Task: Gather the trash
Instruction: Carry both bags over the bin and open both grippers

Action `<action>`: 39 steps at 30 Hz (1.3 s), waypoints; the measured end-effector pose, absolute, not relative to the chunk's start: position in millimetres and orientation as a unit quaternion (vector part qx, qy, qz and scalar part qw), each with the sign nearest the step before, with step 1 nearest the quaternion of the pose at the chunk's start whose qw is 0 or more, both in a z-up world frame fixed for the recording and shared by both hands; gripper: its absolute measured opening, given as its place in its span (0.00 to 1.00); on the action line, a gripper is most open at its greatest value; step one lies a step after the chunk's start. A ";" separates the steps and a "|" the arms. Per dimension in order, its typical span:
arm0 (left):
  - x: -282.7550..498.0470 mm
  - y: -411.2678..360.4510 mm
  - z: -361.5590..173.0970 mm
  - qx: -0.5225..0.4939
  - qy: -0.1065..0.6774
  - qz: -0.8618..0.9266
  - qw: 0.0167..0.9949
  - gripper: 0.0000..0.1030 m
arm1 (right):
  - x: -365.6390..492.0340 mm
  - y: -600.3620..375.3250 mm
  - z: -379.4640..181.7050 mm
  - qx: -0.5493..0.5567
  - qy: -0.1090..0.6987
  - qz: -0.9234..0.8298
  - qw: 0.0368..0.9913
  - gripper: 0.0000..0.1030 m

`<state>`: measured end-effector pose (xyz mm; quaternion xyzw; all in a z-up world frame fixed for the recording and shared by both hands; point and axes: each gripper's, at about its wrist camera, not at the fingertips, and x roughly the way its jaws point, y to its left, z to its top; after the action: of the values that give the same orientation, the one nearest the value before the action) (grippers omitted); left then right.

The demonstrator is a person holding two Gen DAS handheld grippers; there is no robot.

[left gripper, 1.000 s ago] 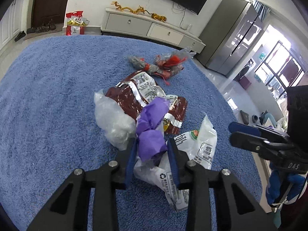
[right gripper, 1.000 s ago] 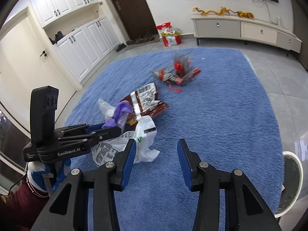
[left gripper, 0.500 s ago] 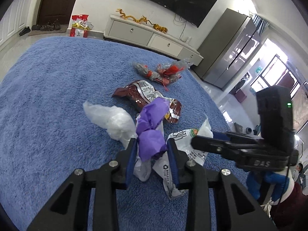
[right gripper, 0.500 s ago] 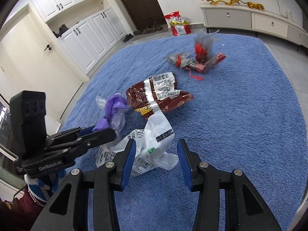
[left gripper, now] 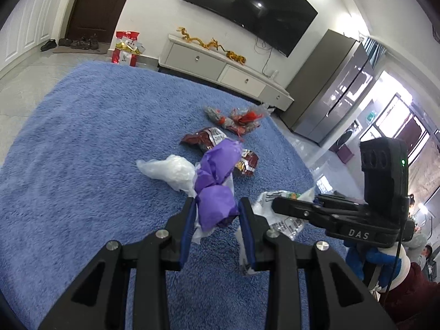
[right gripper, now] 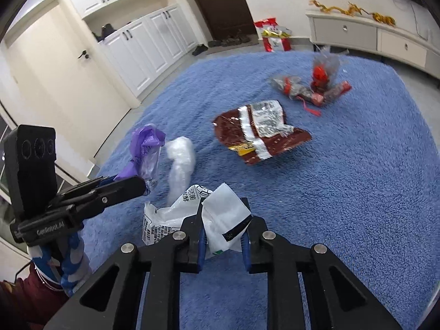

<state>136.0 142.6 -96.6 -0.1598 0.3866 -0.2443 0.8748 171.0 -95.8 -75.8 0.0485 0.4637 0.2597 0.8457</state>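
- Left gripper (left gripper: 216,214): lower centre of the left wrist view. Its tongs are clamped on a purple wad (left gripper: 216,181), which stands up between the blue pads and rises above them. Held clear of the floor, likely so it can be carried off with the rest of the litter.
- Clear plastic bag (left gripper: 170,172): centre of the left wrist view, just left of the purple wad. One end appears caught in the same grip while the other trails toward the rug; whether it is truly pinched cannot be told.
- Right gripper (right gripper: 222,233): lower centre of the right wrist view. Its tongs are drawn in on the white printed bag (right gripper: 220,217), a fold of which stands between the pads. The grip looks freshly taken, the bulk of the bag spreading to the left on or just above the rug.
- Brown snack wrapper (right gripper: 261,132): centre of the right wrist view, lying flat and crumpled on the rug, well apart from both grippers. Untouched; judged next in line.
- Red and grey wrappers (right gripper: 313,88): upper right of the right wrist view, a small heap farthest from the grippers. Untouched.
- Blue rug (right gripper: 357,192): fills the middle of both views and bears all the litter.
- Collection bin: none shown in either view, so where the held pieces are bound cannot be told.
- Progress, as a judgement: two or three pieces in hand, two groups left to gather.
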 end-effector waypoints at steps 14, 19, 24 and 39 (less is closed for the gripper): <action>107.6 140.7 -68.5 -0.151 0.369 -0.228 0.888 0.29 | 131.3 -179.4 -32.0 0.094 0.399 0.203 0.889 0.19; 108.2 108.6 -60.4 -0.127 0.374 -0.248 0.884 0.29 | 114.4 -233.2 -21.9 0.127 0.372 0.162 0.905 0.19; 115.6 48.4 -55.4 -0.083 0.388 -0.290 0.871 0.29 | 96.5 -293.5 -21.3 0.163 0.351 0.112 0.915 0.19; 139.8 -199.8 -78.1 0.054 0.452 -0.419 0.786 0.29 | 54.7 -466.5 -85.9 0.201 0.353 -0.097 0.909 0.20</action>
<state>139.8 -199.8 -78.1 0.0537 0.4522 -0.4187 0.7857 54.7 -466.5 -85.9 0.2006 0.3528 -0.0970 0.9088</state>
